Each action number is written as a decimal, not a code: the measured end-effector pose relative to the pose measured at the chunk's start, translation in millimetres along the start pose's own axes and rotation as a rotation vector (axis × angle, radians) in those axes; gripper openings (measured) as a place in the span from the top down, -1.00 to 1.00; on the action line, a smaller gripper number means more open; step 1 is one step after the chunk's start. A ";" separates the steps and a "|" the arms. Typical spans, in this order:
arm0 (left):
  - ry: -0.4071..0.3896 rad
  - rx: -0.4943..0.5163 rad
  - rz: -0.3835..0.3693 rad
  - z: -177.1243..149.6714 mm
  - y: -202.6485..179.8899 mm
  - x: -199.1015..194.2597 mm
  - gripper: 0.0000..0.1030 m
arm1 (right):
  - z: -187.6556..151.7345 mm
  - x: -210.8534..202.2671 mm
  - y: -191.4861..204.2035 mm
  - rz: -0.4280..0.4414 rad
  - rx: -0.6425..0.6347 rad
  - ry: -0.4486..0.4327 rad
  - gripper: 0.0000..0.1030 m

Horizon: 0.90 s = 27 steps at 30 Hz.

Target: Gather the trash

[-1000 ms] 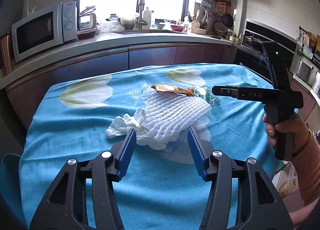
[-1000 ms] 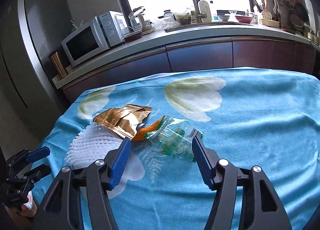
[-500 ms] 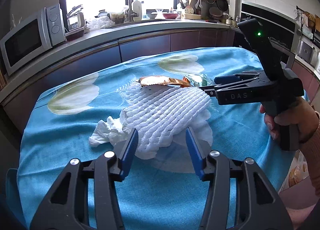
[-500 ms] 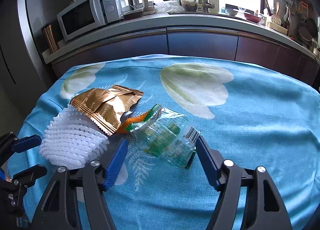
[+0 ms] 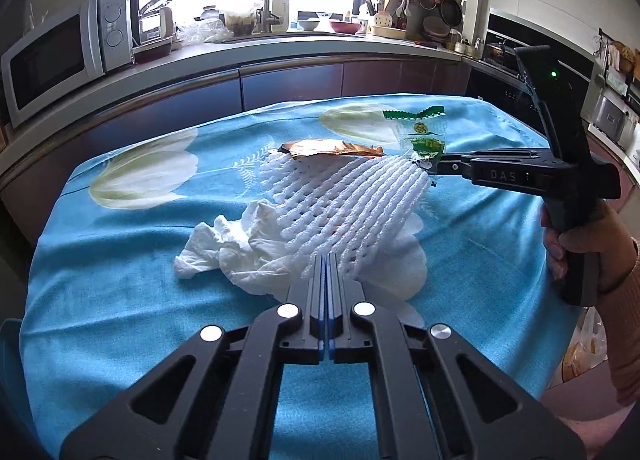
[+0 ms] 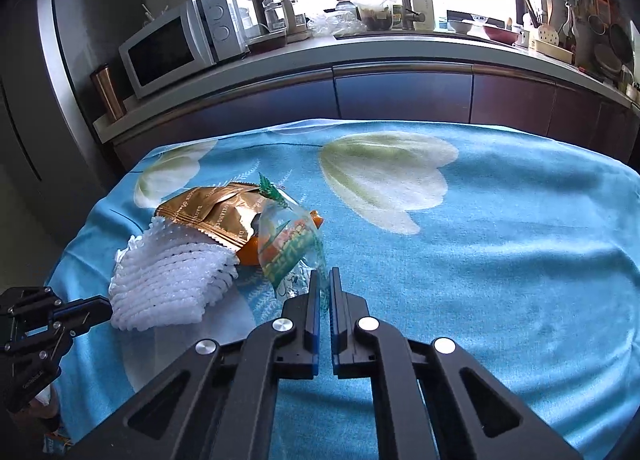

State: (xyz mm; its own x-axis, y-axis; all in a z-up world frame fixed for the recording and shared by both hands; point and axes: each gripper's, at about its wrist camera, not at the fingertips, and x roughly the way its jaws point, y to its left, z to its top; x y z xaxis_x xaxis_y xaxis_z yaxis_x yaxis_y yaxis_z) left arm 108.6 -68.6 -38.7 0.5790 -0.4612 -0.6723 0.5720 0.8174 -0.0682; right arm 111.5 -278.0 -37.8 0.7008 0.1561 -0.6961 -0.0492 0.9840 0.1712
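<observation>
On the blue flowered tablecloth (image 5: 120, 300) lies a heap of trash. My left gripper (image 5: 325, 258) is shut on the near edge of a white foam net (image 5: 352, 200). A crumpled white tissue (image 5: 224, 248) lies against the net's left side. A gold wrapper (image 5: 328, 148) lies behind the net. My right gripper (image 6: 325, 274) is shut on a clear green-printed wrapper (image 6: 288, 244), which stands up on edge. An orange scrap (image 6: 248, 254) shows under the gold wrapper (image 6: 208, 208). The left gripper (image 6: 108, 306) pinches the foam net (image 6: 172, 284) at the far left of the right wrist view.
A kitchen counter (image 5: 280, 48) with a microwave (image 5: 60, 56) and a sink tap runs behind the table. An oven (image 5: 520, 60) stands at the right. A person's hand (image 5: 580, 244) holds the right gripper's handle. A bag (image 5: 580, 352) sits below the table's right edge.
Both grippers closed from wide open: the left onto the foam net's edge, the right onto the clear green wrapper, which now stands upright instead of lying flat.
</observation>
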 end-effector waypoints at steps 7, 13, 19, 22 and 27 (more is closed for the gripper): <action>-0.036 -0.036 -0.032 -4.6 8.5 -23.5 0.98 | -2.6 -26.4 4.0 0.077 0.018 -0.050 0.94; -0.026 -0.071 -0.055 -7.6 17.8 -28.8 0.66 | -5.7 -29.5 12.2 0.140 0.023 -0.047 0.94; -0.003 -0.069 -0.022 -4.6 16.6 -17.4 0.08 | -11.2 -26.4 22.6 0.210 0.022 -0.034 0.94; -0.006 -0.095 -0.035 -1.2 20.8 -14.9 -0.01 | -14.9 -29.6 29.3 0.244 0.010 -0.032 0.94; 0.001 -0.165 -0.057 5.2 31.7 -5.8 -0.03 | -19.6 -32.1 41.4 0.283 -0.022 -0.025 0.94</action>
State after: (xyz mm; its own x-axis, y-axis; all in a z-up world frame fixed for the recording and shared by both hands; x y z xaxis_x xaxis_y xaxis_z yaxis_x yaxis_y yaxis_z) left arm 126.4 -41.9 -33.1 0.5475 -0.5082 -0.6648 0.5010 0.8354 -0.2261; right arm 73.1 -240.5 -22.0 0.6745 0.4234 -0.6048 -0.2607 0.9030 0.3414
